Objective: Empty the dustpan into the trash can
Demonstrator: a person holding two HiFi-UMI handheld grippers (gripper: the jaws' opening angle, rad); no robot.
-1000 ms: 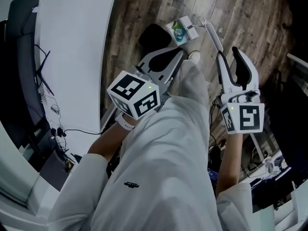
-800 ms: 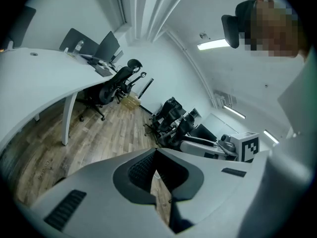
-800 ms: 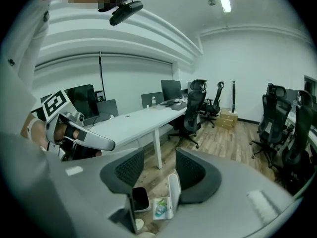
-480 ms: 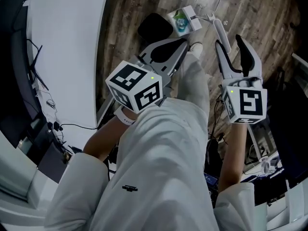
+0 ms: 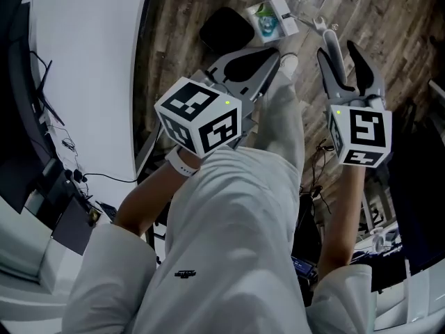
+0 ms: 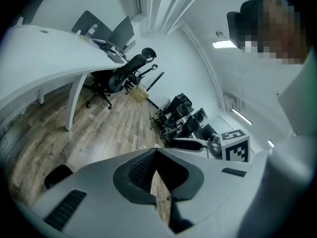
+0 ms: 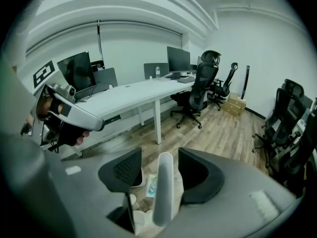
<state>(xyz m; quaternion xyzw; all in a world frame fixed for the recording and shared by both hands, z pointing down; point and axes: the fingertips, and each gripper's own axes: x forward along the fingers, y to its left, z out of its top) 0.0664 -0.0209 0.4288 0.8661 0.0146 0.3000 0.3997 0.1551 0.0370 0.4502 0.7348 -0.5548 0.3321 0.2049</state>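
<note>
**Open claw brackets dustpan handle on office floor**

A person in white clothing (image 5: 229, 242) stood over a wooden floor (image 5: 389, 19), holding a two-jaw gripper in each hand. The left gripper (image 5: 271, 56) had its jaws pressed together with nothing between them, its tips reaching beside the person's white shoe (image 5: 288, 62). The right gripper (image 5: 341, 53) had just been opening its jaws, and they stood wide apart. The dustpan's white handle (image 5: 328, 37) rose between the pads, and the right gripper view showed a gap on either side, so neither pad pressed on it.

Beyond the jaw tips, the dustpan (image 5: 271, 18) rested on the floor at the foot of that handle and held some greenish litter. Just to its left in the head view lay a black rounded object (image 5: 226, 28). Whether that was the trash can could not be told.

A long white desk (image 5: 83, 68) ran along the left edge of the head view. Farthest off, the right gripper view took in black office chairs (image 7: 198, 90) and dark monitors (image 7: 178, 58) across the room.
</note>
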